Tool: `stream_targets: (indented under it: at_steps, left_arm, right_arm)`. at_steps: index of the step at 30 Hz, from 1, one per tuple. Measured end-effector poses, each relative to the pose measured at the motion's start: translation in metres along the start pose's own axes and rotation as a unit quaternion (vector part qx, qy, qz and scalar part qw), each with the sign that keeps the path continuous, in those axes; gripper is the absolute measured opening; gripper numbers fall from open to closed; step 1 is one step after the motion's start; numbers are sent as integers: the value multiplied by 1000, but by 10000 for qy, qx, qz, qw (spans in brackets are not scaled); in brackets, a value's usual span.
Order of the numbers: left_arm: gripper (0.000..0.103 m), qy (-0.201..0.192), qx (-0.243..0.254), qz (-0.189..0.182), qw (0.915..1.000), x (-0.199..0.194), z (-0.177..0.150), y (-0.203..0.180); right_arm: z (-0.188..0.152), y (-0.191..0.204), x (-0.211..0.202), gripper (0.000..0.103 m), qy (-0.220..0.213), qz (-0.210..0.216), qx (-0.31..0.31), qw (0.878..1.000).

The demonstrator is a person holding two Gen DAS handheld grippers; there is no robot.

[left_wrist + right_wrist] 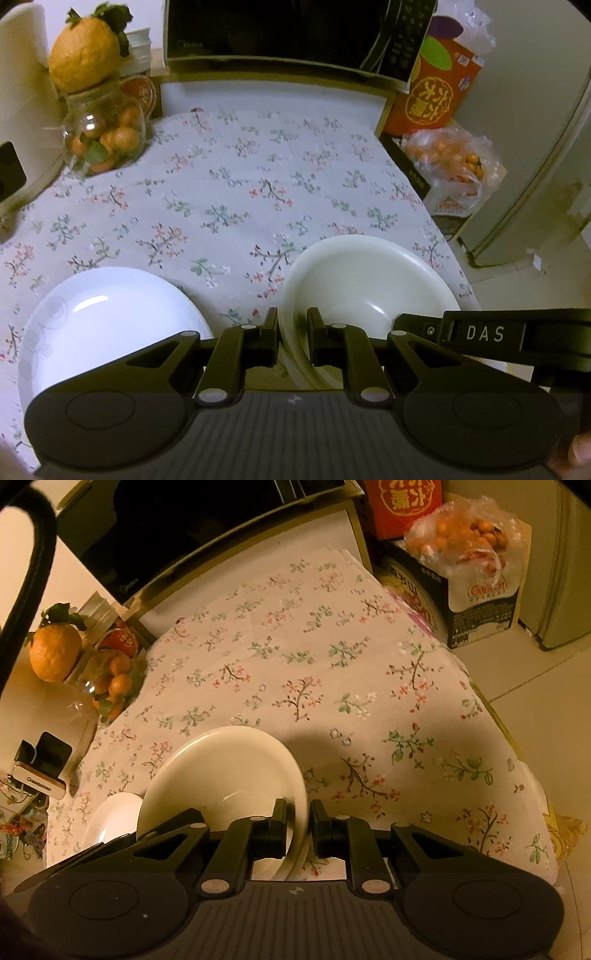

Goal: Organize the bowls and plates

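Legible markings. "DAS" in pale capitals stands on the black body of the right hand-held gripper (484, 334), where it enters the left wrist view from the right. "Midea" appears faintly on the lower left corner of the dark microwave door (192, 45), readable in both wrist views. The red-orange carton (432, 96) beside the microwave carries a yellow round emblem with large Chinese characters, seen inverted and not surely readable; a small blue-and-white label sits on its upper corner, too small to read. The white bag of oranges (476, 554) bears a red oval logo, blurred. Print on the black box (480, 616) beneath is illegible.
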State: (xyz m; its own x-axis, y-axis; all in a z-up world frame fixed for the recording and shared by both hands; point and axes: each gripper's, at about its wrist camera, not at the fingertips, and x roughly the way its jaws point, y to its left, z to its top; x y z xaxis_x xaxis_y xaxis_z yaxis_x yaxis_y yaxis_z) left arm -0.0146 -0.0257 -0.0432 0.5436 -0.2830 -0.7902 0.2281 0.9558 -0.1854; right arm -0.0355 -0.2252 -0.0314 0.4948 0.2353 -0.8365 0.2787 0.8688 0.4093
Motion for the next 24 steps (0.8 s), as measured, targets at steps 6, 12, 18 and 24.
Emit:
stream_targets:
  at_steps: [6,12,18,24]
  left_arm:
    - [13,-160,-82,84,9998,-9,4,6]
    - [13,-240,-217,125,9994,-16,6,15]
    - [13,-298,-293,127,9990,-24,7,22]
    - [13,-349,-437,207,9982,-31,6,36]
  right_arm:
    - [3,14,-7,13,-222,61,-152,9996]
    - [5,27,-10,13,-338,134,-259,9990]
    - [4,37,-12,13,-420,164,-366,9983]
    - [3,53,-14,13,-495,221,-490,9973]
